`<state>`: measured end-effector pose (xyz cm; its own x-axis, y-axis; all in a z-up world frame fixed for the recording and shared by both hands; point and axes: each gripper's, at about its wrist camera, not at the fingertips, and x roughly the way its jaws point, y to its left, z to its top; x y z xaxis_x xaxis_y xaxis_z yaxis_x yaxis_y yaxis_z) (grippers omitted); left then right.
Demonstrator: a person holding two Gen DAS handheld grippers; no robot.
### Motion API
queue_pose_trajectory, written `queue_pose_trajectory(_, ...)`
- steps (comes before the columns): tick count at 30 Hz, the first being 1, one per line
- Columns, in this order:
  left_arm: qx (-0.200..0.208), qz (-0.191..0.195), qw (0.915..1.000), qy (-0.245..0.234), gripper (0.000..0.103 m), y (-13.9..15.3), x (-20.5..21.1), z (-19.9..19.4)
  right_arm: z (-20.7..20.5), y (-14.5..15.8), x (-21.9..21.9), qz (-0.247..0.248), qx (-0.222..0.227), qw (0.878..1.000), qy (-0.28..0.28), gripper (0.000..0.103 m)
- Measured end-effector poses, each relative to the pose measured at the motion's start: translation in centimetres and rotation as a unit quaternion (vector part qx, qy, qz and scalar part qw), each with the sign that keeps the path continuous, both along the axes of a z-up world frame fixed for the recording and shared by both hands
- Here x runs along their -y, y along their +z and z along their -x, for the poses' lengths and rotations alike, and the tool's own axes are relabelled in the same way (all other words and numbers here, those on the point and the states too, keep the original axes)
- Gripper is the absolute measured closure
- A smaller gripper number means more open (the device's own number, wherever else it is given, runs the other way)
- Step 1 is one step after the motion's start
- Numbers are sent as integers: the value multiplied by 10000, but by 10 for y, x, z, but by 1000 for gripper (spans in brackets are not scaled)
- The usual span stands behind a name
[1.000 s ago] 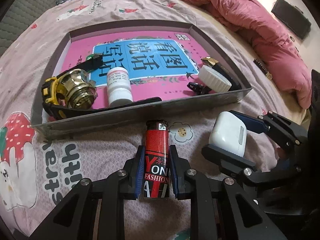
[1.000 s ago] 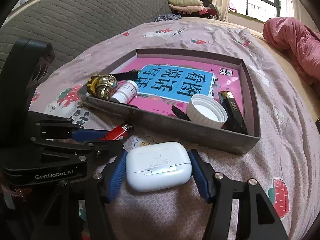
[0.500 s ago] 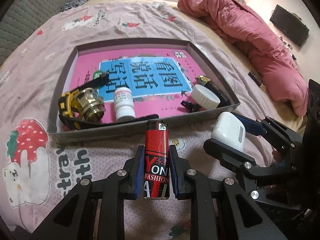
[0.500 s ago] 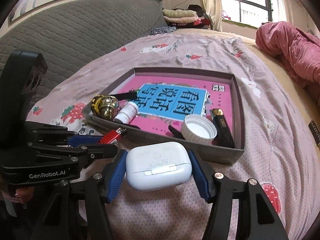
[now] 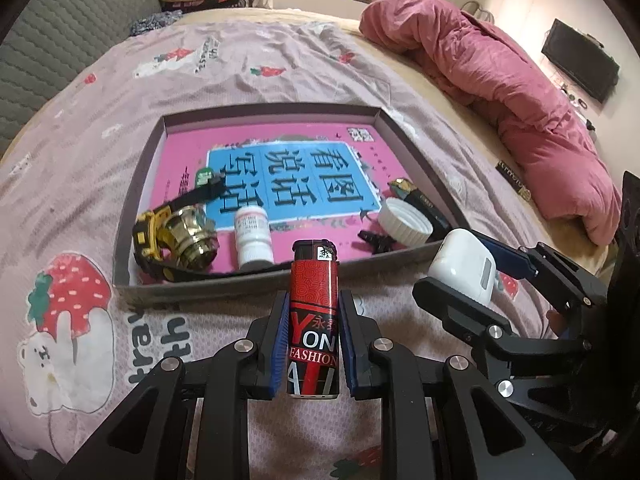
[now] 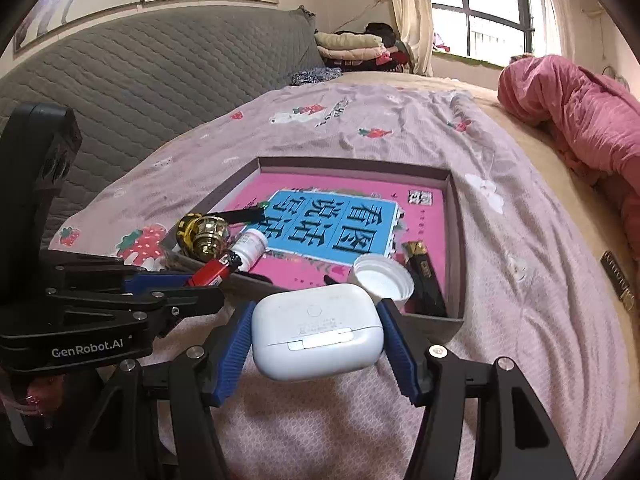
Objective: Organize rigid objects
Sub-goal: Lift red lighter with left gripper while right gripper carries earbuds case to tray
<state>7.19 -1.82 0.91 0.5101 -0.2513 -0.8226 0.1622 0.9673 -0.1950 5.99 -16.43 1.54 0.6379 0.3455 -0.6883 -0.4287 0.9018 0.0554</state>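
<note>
Left gripper clamps a red lighter, right gripper an earbud case, both above the bed beside the tray's near edge.

Both wrist cams sit close above the bed, tilted down, facing the tray just ahead. Left cam views from the left, right cam from the right. Shared: tray and pink duvet far right.

Crumpled pink duvet on the far bedside; folded clothes beneath the window; grey quilted headboard
</note>
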Motion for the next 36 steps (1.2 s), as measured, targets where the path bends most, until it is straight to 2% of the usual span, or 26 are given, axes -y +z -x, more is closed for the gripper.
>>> queue_pose_trajectory(16, 261, -105, 9996, 46, 80, 20, 10, -17, -18, 19, 11, -76, 207, 9992, -320, 42)
queue_pose_trajectory(36, 206, -67, 9995, 249, 80, 14, 9, -59, -47, 28, 20, -1, 354, 9976, -589, 42)
